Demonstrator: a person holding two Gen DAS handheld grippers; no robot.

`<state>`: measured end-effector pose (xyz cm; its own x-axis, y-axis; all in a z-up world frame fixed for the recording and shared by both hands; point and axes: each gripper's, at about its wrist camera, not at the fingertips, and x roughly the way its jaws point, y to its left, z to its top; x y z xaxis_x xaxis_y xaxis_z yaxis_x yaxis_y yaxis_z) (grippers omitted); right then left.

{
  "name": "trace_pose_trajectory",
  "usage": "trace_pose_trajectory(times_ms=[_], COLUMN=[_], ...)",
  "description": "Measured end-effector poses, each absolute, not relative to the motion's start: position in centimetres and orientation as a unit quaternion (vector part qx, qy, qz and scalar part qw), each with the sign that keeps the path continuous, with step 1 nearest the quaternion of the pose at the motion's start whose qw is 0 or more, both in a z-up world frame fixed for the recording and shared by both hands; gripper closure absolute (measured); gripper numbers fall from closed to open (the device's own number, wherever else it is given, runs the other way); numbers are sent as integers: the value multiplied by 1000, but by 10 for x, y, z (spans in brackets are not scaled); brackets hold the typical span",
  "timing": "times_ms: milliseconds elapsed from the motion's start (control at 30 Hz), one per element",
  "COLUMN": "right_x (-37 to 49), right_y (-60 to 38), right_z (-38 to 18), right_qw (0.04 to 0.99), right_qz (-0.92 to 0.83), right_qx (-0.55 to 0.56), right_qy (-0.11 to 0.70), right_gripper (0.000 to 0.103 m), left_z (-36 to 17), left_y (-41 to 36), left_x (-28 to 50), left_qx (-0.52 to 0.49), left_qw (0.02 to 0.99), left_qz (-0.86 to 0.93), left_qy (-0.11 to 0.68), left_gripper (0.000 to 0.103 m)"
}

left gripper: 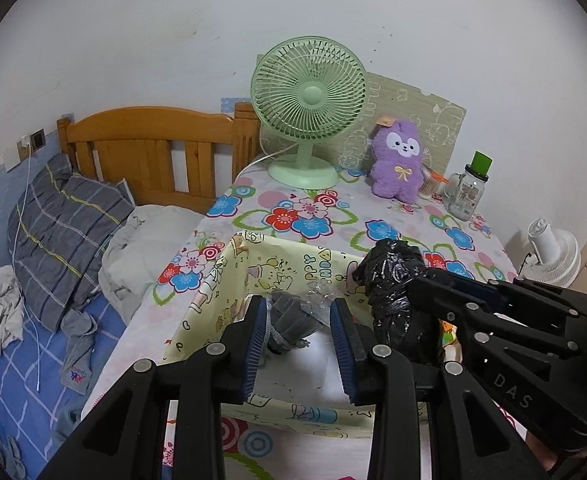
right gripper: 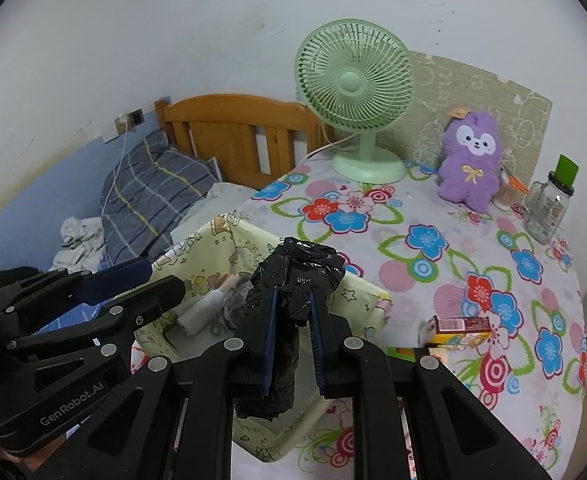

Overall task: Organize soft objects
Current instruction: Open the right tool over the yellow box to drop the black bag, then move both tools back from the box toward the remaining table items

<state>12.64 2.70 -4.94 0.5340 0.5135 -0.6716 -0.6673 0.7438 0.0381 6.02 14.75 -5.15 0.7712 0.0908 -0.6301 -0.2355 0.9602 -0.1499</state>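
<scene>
light: even, soft indoor, moderately bright, source unseen | shadows: faint, short, behind green fan point(left gripper: 308, 96) on white wall point(left gripper: 133, 40) | glare: small glints on black plastic bag point(right gripper: 293, 276) and glass jar point(left gripper: 466, 192) | distortion: strong fisheye, bowed edges, dark corner vignette | focus: centre sharp, rim slightly soft

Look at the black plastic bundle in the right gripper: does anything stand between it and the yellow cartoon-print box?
Nothing visible does. The right gripper holds the black plastic bundle at the yellow box rim; the left gripper hangs over the open box.
</scene>
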Motion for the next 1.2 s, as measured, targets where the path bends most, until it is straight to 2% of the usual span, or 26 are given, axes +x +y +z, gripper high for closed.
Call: trace_pose_trajectory(times_ms=[100, 200, 267, 300, 367, 400, 433, 667, 1200], right_x=[128, 133, 135, 135, 134, 134, 133, 131, 126], right_y=[29, 30, 29, 29, 29, 29, 29, 20, -23], right_z=[-51, -54, -55, -55, -55, -55, -55, -51, -42], right_qw=[867, 866, 866, 867, 868, 873, 875, 878, 891], right_qz=[342, 341, 337, 337, 333, 324, 321, 321, 298], right_qx=[-109, -104, -102, -100, -102, -106, -106, -95, -78], right_qy=[346, 352, 354, 354, 353, 350, 347, 342, 334], right_gripper=[84, 81, 77, 73, 53, 46, 45, 45, 45], left_z=[-52, -51, -50, -51, -50, -50, -49, -46, -39], left_y=[151, 154, 155, 156, 158, 159, 159, 157, 123], left_x=[58, 57, 57, 57, 55, 54, 54, 51, 54], left_qx=[-121, -127, -128, -128, -133, -135, -135, -135, -116], left_qw=[934, 934, 933, 933, 934, 934, 934, 936, 942], left_qz=[88, 88, 90, 93, 93, 95, 97, 99, 74], left_qy=[325, 323, 323, 322, 319, 318, 317, 310, 308], left_gripper=[65, 58, 45, 43, 39, 38, 36, 28, 23])
